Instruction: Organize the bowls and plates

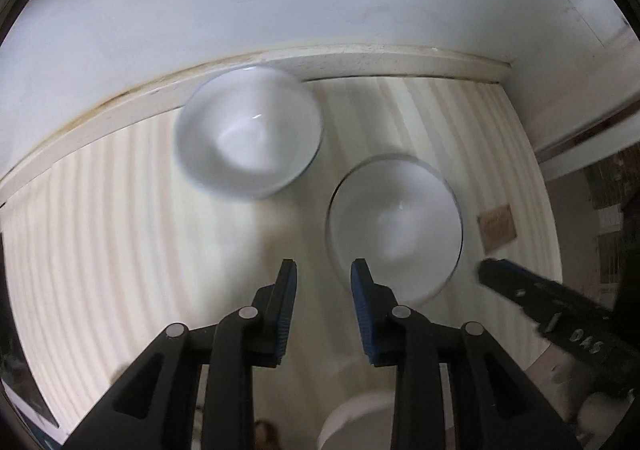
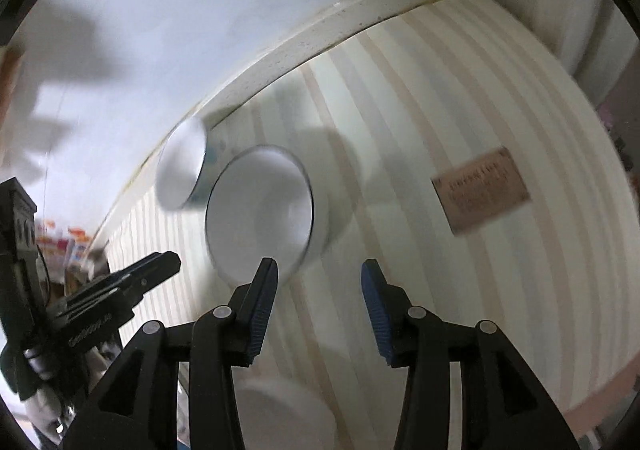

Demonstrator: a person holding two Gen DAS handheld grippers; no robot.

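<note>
Two white bowls stand upright on the striped tablecloth. The far bowl (image 1: 250,134) (image 2: 180,170) sits near the wall edge. The near bowl (image 1: 396,226) (image 2: 260,210) is just beyond the fingertips of both grippers. My left gripper (image 1: 323,270) hangs open above the cloth at that bowl's left rim, with nothing between its blue pads. My right gripper (image 2: 320,268) is open wider at the bowl's right rim, also empty. A white plate (image 1: 360,422) (image 2: 280,410) lies below the fingers, partly hidden by them.
A brown card (image 1: 498,228) (image 2: 480,190) lies on the tablecloth (image 2: 440,90) right of the bowls. A white wall and a cream ledge (image 1: 360,58) close off the back. Cluttered shelves show at the far left of the right wrist view.
</note>
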